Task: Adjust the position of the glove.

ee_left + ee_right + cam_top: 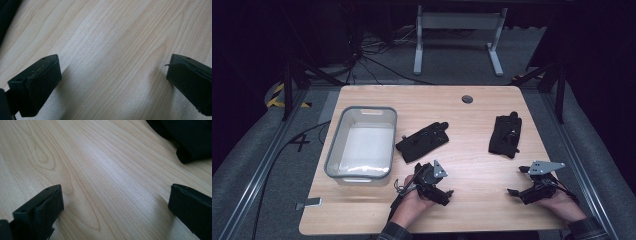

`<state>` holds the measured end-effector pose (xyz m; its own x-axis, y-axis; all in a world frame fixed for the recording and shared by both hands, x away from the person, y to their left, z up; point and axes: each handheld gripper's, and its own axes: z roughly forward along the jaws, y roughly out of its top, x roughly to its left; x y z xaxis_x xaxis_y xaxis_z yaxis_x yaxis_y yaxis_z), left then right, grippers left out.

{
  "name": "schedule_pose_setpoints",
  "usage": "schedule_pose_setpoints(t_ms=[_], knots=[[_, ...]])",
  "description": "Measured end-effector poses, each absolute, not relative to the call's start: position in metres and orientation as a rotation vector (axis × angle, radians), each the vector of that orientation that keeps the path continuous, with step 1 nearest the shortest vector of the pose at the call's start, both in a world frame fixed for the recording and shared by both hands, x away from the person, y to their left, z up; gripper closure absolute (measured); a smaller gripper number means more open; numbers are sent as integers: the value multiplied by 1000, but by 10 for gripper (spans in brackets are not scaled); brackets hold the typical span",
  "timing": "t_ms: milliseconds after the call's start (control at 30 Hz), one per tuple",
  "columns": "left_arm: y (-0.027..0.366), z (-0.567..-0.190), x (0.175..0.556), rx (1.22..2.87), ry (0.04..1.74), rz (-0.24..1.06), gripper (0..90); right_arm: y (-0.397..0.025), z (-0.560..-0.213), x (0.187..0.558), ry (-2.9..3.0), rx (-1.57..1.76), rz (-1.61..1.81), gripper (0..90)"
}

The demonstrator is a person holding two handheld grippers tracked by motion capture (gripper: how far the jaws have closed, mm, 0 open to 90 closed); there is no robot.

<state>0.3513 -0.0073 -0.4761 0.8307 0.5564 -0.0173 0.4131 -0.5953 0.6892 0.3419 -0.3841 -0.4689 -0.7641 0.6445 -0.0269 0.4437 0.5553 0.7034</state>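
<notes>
Grey bin [343,131] sat left; nothing blocked. Left glove [422,141] lay diagonal, right glove [506,135] pointed away. I kept left gripper [443,195] & right gripper [515,192] wide, empty.

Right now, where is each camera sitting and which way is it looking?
High view: above the person's side, facing forward and down on the table, bin, two black gloves; both hands show.
Left gripper view: rides the left gripper, looks along its open jaws at bare wood.
Right gripper view: rides the right gripper, jaws open, a glove at the top corner.
Shared: wooden tabletop.
</notes>
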Motion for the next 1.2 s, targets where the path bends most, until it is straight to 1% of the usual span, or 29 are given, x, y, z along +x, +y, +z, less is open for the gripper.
schedule_pose_setpoints(t_ms=[133, 233, 300, 367, 400, 433, 500, 600, 833, 933, 1000, 1200], knots=[[-7, -476, 351, 2290, 705, 258, 0, -384, -469, 341, 2509, 896, 1017, 14], [-7, -476, 352, 2291, 703, 258, 0, -385, -468, 341, 2510, 878, 1033, 68], [-7, -476, 352, 2291, 700, 256, 0, -386, -465, 341, 2524, 859, 1039, 168], [-7, -476, 352, 2292, 697, 255, 0, -385, -463, 341, 2524, 856, 1027, 190], [-7, -476, 352, 2292, 695, 254, 0, -385, -463, 341, 2522, 858, 1023, 220], [-7, -476, 352, 2292, 695, 254, 0, -385, -462, 342, 2528, 860, 1024, 270], [-7, -476, 352, 2292, 694, 253, 0, -385, -459, 342, 2520, 851, 1042, 307], [-7, -476, 352, 2295, 695, 248, 0, -387, -455, 344, 2508, 861, 1071, 398], [-7, -476, 352, 2296, 693, 245, 0, -387, -444, 356, 2503, 860, 1102, 646], [-7, -476, 352, 2297, 691, 246, 0, -387, -441, 362, 2501, 870, 1112, 734], [-7, -476, 352, 2296, 693, 246, 0, -386, -440, 367, 2501, 872, 1120, 784], [-7, -476, 353, 2297, 690, 244, 0, -382, -436, 384, 2497, 877, 1122, 892]])
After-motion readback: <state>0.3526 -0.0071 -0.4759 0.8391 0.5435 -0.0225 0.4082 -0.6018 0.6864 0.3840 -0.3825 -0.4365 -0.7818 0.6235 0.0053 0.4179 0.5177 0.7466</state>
